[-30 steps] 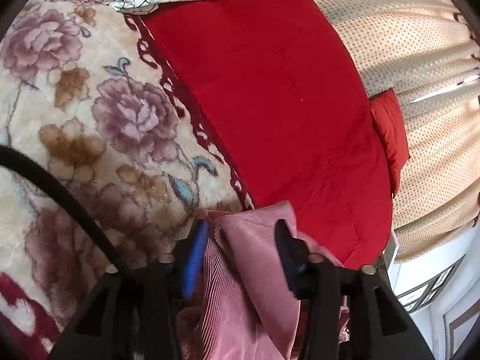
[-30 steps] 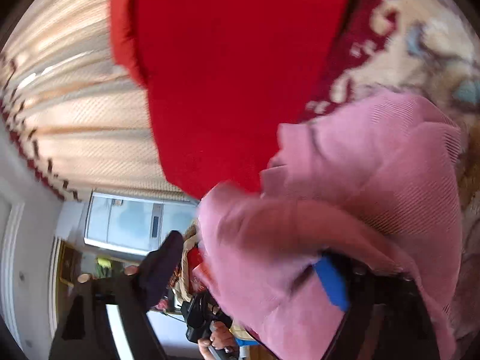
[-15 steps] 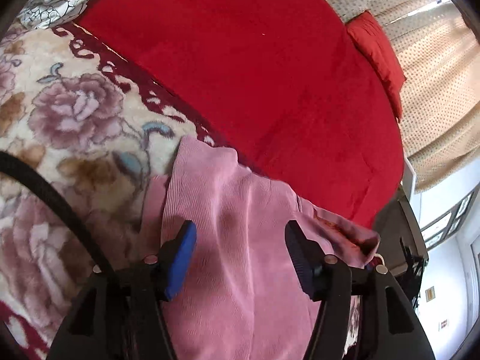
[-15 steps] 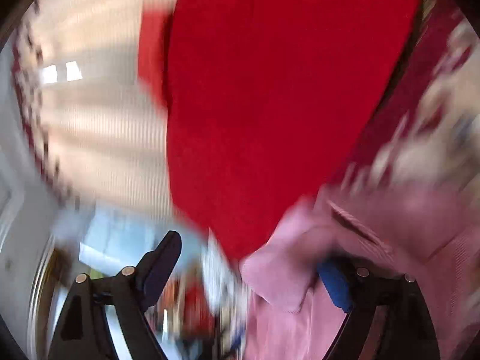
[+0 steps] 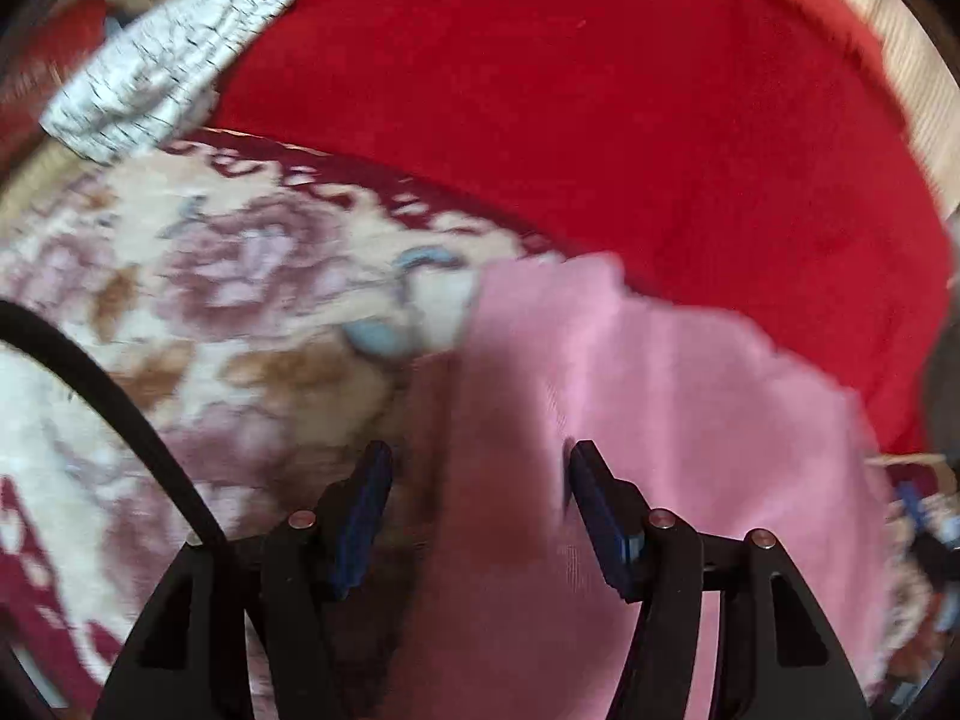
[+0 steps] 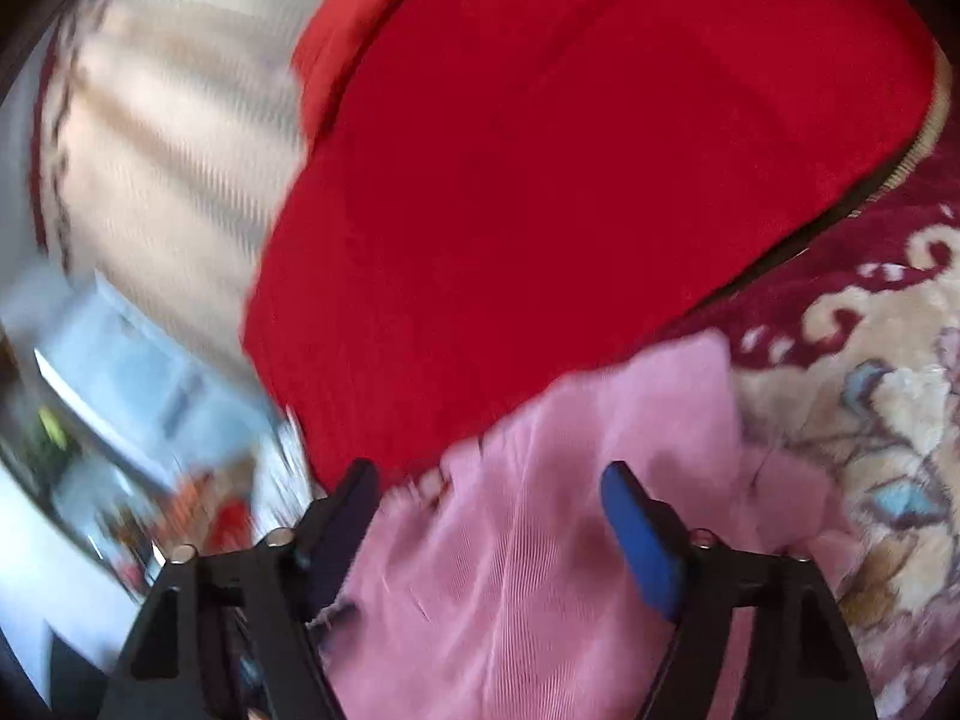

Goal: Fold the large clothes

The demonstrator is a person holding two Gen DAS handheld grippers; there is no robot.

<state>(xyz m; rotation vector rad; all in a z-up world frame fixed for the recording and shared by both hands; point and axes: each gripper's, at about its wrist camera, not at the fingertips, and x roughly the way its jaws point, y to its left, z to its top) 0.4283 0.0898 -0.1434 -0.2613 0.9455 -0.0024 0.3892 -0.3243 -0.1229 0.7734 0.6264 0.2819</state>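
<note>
**Both grippers free over the pink garment**

The left gripper point(image 5: 477, 498) has its jaws spread wide with nothing between the pads; the right gripper point(image 6: 492, 516) is likewise parted and holds nothing. Under both lies the pink ribbed garment point(image 5: 630, 420), spread across the floral blanket point(image 5: 210, 300) with its far edge against the red bedspread point(image 5: 570, 120) (both views are blurred). It looks laid out, perhaps once folded; further folds and tidying seem left. A white patterned cloth point(image 5: 156, 72) sits well apart.

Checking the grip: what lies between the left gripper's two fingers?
In the left wrist view, the pink ribbed garment lies between the open left gripper's fingers, unclamped.
</note>
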